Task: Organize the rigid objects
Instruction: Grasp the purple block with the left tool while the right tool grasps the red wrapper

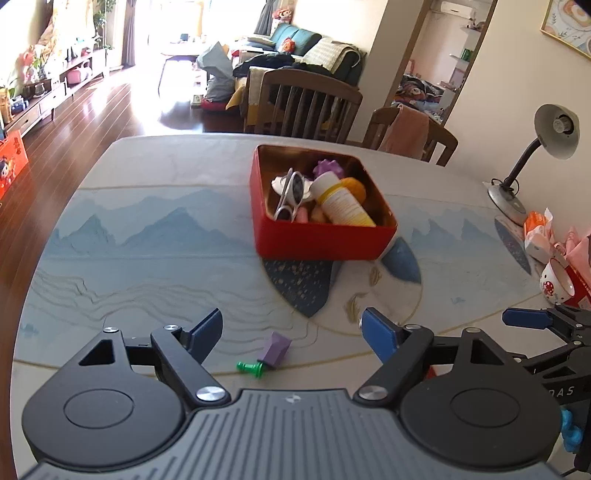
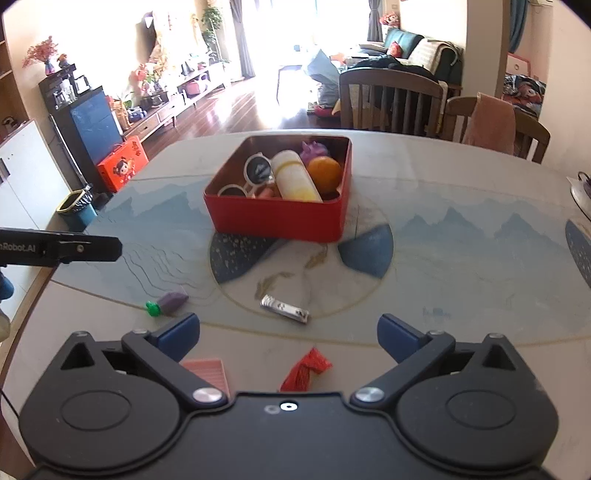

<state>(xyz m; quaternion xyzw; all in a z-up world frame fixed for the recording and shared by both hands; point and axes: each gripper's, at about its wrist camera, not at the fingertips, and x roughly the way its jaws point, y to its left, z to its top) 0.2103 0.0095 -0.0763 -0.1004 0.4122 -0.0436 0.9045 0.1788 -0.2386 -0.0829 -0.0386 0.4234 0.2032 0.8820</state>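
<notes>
Red tin (image 2: 275, 218) of toys mid-table, purple toy (image 1: 275, 349) between released left gripper (image 1: 291, 334), right gripper (image 2: 288, 338) likewise released.

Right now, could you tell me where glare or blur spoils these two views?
Left wrist view: window glare washes out the far floor; the red tin is slightly soft. Right wrist view: the windows blow out white; the nail clipper is blurred. Fisheye bends both table edges.
</notes>
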